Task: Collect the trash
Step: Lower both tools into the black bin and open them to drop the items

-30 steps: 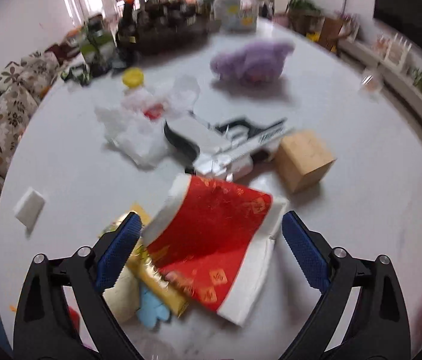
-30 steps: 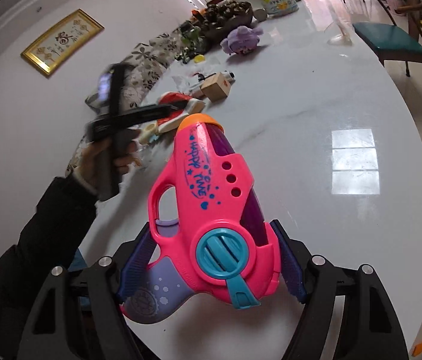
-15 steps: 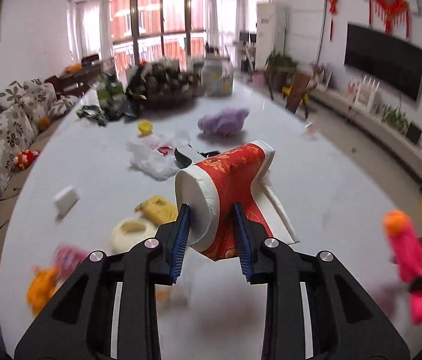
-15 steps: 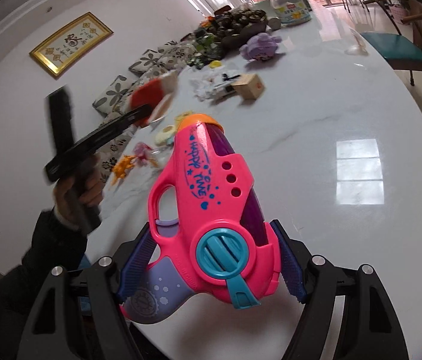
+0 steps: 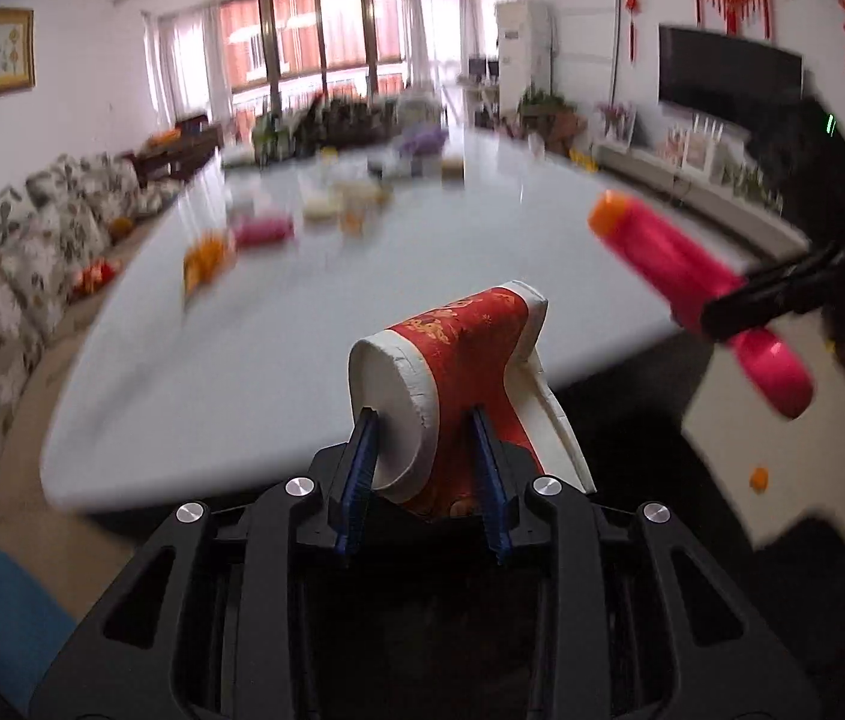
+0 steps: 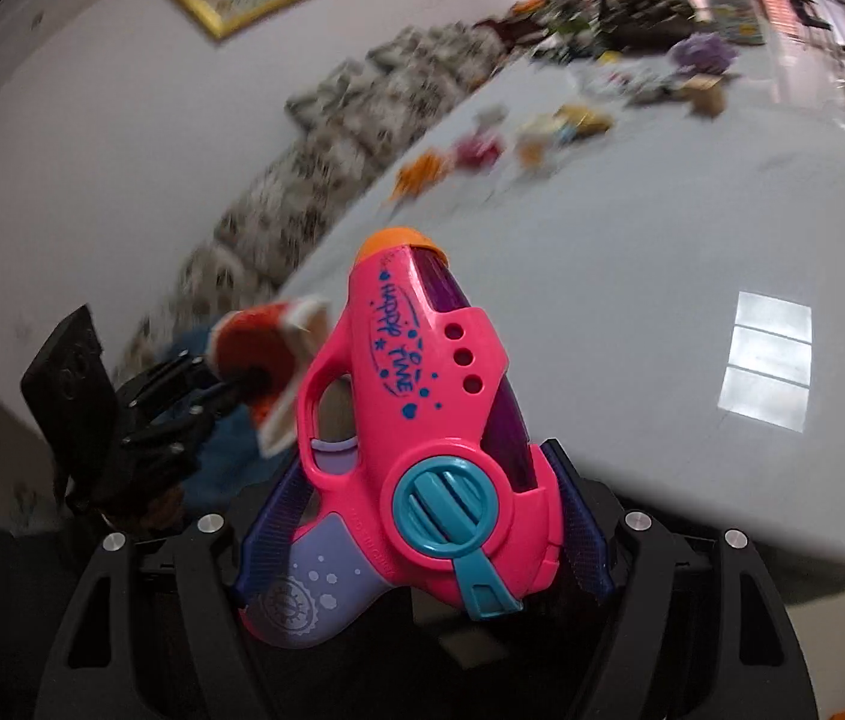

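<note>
My left gripper (image 5: 425,420) is shut on a crushed red-and-white paper cup (image 5: 458,360) and holds it in the air off the near end of the white table (image 5: 362,276). My right gripper (image 6: 422,480) is shut on a pink toy gun (image 6: 416,420) with an orange tip, also held off the table's near edge. The toy gun shows at the right of the left wrist view (image 5: 692,282). The cup and left gripper show at the left of the right wrist view (image 6: 266,348).
Several blurred bits of litter and toys (image 5: 302,210) lie on the far half of the table, with a purple plush (image 5: 422,138) and a brown box (image 6: 704,93). A floral sofa (image 5: 14,276) runs along the left. Bare floor (image 5: 782,450) is at right.
My left gripper closed on the paper cup, lifted it off the table and pulled back past the near edge. My right gripper, still holding the toy gun, has also drawn back and swung left.
</note>
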Available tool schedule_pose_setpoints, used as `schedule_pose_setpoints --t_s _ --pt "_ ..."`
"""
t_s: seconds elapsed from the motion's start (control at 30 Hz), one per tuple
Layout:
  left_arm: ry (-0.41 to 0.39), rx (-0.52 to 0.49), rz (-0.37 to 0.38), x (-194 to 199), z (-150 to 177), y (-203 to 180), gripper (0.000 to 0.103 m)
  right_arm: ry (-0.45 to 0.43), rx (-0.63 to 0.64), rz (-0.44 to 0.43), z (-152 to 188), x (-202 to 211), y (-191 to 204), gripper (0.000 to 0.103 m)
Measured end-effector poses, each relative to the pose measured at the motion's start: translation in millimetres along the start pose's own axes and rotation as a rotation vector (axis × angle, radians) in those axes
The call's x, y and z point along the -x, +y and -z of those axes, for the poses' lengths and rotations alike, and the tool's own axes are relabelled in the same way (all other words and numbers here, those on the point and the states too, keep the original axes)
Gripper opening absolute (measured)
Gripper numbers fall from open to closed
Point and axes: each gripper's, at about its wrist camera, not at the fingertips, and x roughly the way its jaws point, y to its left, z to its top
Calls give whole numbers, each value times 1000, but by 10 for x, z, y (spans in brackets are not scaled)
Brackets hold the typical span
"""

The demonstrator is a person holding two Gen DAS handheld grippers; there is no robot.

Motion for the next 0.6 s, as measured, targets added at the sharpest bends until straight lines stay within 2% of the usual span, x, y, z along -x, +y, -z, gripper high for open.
schedule_pose_setpoints --t_s 0.13,0.23,0.27,0.3,0.33,0.4,0.5,0.6 --pt "137 68 25 -348 544 65 32 123 2 -10 322 -453 70 74" --pt "268 94 29 -792 885 81 38 200 18 66 489 -891 -34 75" --pt "316 88 26 -959 997 80 45 238 28 97 551 -1085 -111 76" --pt "370 81 20 -1137 1122 88 62 268 27 124 606 -1249 -195 76" --pt "395 76 -10 -1275 1187 91 73 294 20 152 675 -1428 -310 80" --pt "446 45 -1 -1525 1358 59 77 318 16 193 729 -1604 -450 81" --pt "490 36 -9 -1646 1408 64 77 308 31 228 745 -1613 -523 81" --pt "436 42 0 -1396 1216 113 77 250 33 191 647 -1288 -401 81"
